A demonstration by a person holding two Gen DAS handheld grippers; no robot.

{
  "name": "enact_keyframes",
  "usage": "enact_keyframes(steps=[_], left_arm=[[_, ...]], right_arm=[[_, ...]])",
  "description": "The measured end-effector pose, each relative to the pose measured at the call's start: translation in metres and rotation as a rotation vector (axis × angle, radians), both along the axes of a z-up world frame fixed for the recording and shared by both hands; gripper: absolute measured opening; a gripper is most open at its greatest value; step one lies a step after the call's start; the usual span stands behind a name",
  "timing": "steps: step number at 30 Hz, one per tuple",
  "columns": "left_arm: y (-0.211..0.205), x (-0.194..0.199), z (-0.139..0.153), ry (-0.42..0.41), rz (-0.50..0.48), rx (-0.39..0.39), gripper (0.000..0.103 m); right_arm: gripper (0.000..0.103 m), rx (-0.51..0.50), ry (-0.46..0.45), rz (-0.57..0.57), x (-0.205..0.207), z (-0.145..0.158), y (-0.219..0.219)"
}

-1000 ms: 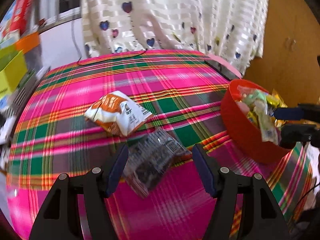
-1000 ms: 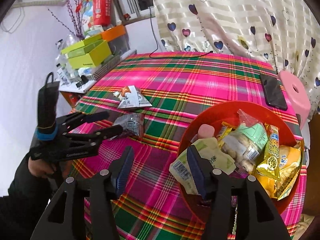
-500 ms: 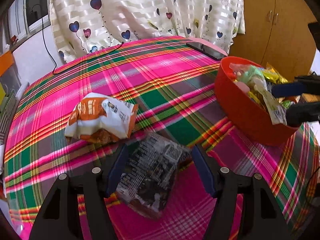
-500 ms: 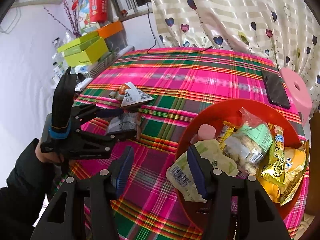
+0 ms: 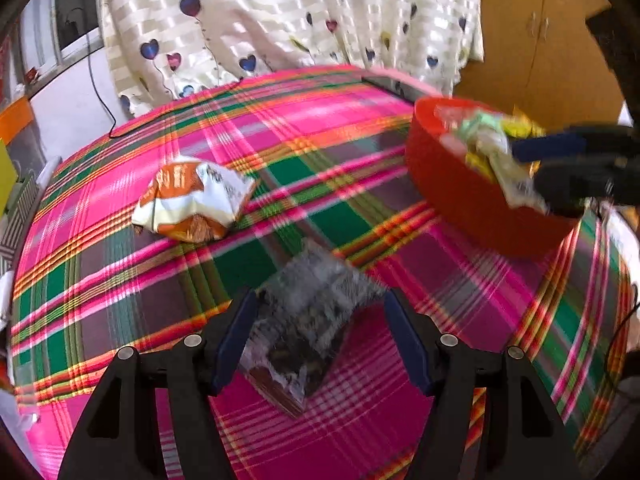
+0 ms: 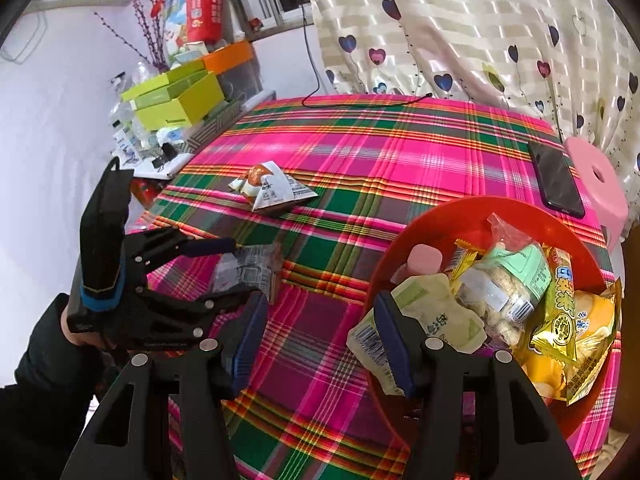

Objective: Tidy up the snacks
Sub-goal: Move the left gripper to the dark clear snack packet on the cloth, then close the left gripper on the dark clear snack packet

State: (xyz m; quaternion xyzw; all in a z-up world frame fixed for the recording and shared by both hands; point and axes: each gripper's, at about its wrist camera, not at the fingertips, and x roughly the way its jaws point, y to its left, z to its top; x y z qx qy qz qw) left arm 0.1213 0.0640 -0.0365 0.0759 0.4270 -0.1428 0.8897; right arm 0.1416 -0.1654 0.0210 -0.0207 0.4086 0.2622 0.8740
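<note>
L gripper (image 5: 316,340) sat nearest, jaws spread wide w/ the dark clear-wrapped snack packet (image 5: 308,320) lying between them on the plaid tablecloth (image 5: 360,420), close to the table's near edge. One blue pad (image 5: 234,344) looked right against the packet's side; the other stood clear, so nothing was clamped yet. Packet looked thin and crinkly, one end lifted a bit off the cloth, view was blurred so hard to say more. Judgement: step in hand was the pick-up of this packet. To do it well, pads prob. needed to centre on the packet's middle, dip low enough to catch the wrapper not just air, w/o pinching the cloth, then close gently since film slips and whatever's inside may crush. R gripper (image 6: 320,336) was also released, nothing between its pads; it hovered at the near rim of the red bowl (image 6: 384,256), one finger over the pale green pouch (image 6: 432,316) w/o squeezing it. Bowl, at the table's right side, already held several snacks, so the packet's drop spot prob. had to be the bare patch near the far rim. Further in, toward the table's middle, the orange-and-white bag (image 5: 192,200) lay by itself, not yet collected. At the far right edge lay a black phone (image 6: 554,178), best left alone.
</note>
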Motion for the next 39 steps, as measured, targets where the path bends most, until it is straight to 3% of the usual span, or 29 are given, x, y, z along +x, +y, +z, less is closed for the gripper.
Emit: enact_keyframes(steps=[3,7,13,19,25,27,29,31,39], left_arm=[[-0.003,0.001,-0.003,-0.001,-0.006,0.044,0.067],[0.001,0.004,-0.003,-0.009,0.003,0.026,0.066],[0.003,0.000,0.003,-0.050,0.043,0.000,0.039],[0.007,-0.004,0.007,-0.073,0.108,-0.047,0.034],[0.005,-0.017,0.015,-0.073,0.098,-0.131,0.036],[0.004,-0.015,0.014,-0.069,0.086,-0.114,0.038],[0.003,-0.011,0.013,-0.064,0.080,-0.087,0.050],[0.000,-0.007,0.011,-0.053,0.042,-0.090,0.055],[-0.006,0.003,0.004,-0.031,-0.029,-0.060,0.056]], right_arm=[[0.054,-0.002,0.003,0.003,0.000,0.000,0.002],[0.054,-0.008,0.005,0.008,0.001,-0.001,0.006],[0.054,-0.010,0.006,0.007,0.002,-0.001,0.008],[0.054,-0.013,0.011,0.019,0.004,-0.002,0.014],[0.054,-0.018,0.012,0.022,0.005,-0.003,0.017],[0.054,-0.017,0.013,0.025,0.005,-0.003,0.017],[0.054,-0.017,0.016,0.027,0.005,-0.004,0.017],[0.054,-0.017,0.014,0.028,0.005,-0.003,0.017],[0.054,-0.021,0.015,0.019,0.009,-0.003,0.015]])
